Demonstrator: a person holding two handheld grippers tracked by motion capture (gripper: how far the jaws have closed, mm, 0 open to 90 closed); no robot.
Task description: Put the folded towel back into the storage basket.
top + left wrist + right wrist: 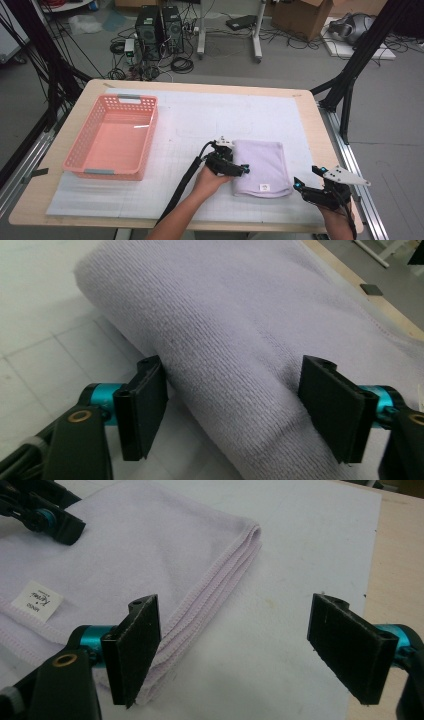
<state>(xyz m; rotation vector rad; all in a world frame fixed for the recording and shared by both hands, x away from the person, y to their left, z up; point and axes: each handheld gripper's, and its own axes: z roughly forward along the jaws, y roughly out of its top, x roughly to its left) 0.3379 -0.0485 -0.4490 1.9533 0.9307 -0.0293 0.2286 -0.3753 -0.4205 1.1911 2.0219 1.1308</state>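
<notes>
A folded lavender towel (261, 166) with a small white label lies on the white mat (225, 112), right of centre. My left gripper (237, 161) is at the towel's left folded edge. In the left gripper view the rolled fold of the towel (235, 340) fills the gap between the jaws of my left gripper (232, 410); both jaws touch it but stand wide. My right gripper (310, 177) hovers open off the towel's near right corner. In the right gripper view its jaws (235, 650) are spread, one beside the stitched edge of the towel (125, 545), with bare mat between them.
An empty pink plastic basket (145, 150) stands on the left of the mat. The wooden table edge (327, 145) runs close on the right, near my right gripper. Computer towers, cables and boxes sit on the floor beyond the table.
</notes>
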